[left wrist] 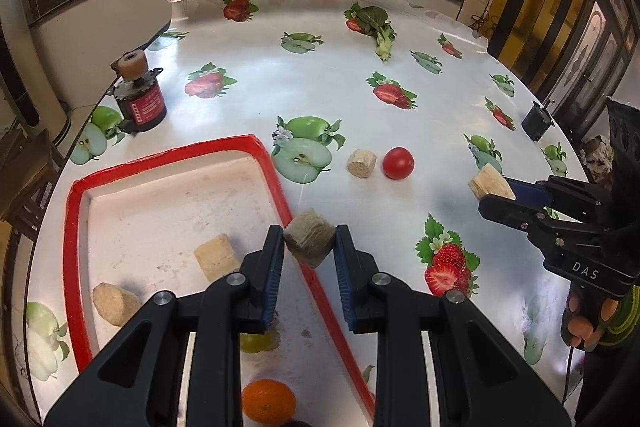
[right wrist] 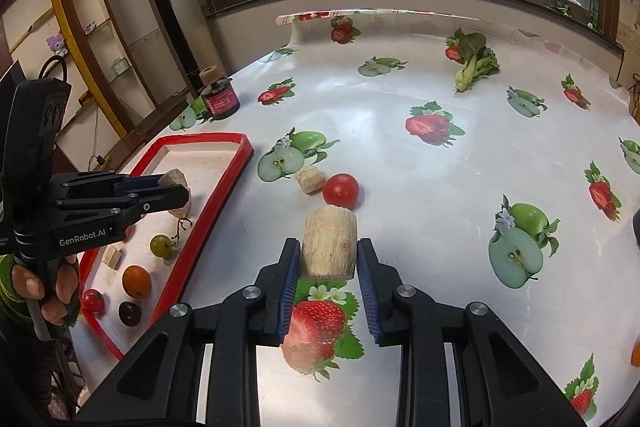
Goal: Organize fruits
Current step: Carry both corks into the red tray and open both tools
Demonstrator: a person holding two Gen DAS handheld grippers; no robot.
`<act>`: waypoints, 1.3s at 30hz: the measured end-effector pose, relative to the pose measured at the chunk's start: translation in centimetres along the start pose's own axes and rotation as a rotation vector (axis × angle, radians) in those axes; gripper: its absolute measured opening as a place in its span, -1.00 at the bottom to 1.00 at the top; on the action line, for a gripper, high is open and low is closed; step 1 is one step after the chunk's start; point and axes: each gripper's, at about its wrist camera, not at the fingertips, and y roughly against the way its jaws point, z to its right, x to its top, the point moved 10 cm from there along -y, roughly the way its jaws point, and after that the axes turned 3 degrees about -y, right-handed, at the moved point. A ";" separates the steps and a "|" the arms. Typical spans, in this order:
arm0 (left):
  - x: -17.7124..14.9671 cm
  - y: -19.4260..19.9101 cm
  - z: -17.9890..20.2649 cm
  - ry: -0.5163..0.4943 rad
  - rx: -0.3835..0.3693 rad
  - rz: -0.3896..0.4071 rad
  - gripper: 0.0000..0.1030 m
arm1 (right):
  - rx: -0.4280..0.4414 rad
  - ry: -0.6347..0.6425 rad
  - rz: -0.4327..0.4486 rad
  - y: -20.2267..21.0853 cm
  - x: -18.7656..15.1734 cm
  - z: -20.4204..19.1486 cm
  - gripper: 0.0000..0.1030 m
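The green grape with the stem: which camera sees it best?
The right wrist view: the green grape lies unobstructed in the red tray, stem visible. In the left wrist view the left gripper hides most of it.

A glossy white tablecloth printed with strawberries and green apples (left wrist: pixel 320 99) covered the table. A dark cylindrical jar with a red label and a tan cap (left wrist: pixel 141 95) stood at the left of the frame. A leafy green vegetable (left wrist: pixel 378 27) lay toward the upper right. A small black cylinder (left wrist: pixel 536 123) sat at the right edge.
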 end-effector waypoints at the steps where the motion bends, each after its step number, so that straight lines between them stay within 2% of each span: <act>1: -0.1 0.3 -0.4 0.005 0.005 0.003 -0.56 | 0.006 0.008 0.001 0.0 0.1 -0.5 -0.43; 17: -1.9 3.5 -5.8 0.065 0.055 0.037 -0.56 | 0.060 0.100 -0.002 -1.1 1.4 -7.4 -0.43; 39: -3.0 4.3 -10.5 0.133 0.080 0.039 -0.56 | 0.101 0.156 -0.037 -4.2 2.1 -12.1 -0.43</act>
